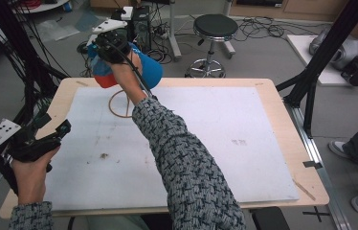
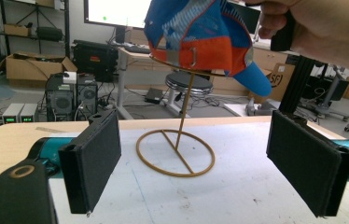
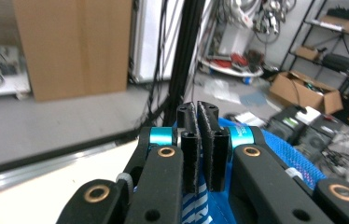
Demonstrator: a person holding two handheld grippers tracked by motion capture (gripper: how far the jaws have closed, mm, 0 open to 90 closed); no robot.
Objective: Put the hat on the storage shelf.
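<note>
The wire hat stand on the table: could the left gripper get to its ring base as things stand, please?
Probably yes. The left gripper is open, and its own view shows bare table between its jaws and the hat stand's ring base. The right gripper holds the blue and orange cap up at the stand's top, clear of that path.

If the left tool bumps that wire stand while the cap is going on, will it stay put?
Probably not. The wire stand looks light: one thin stem on a flat ring. With the cap at its top, it is likely top-heavy. On the smooth white tabletop it could slide or tip.
</note>
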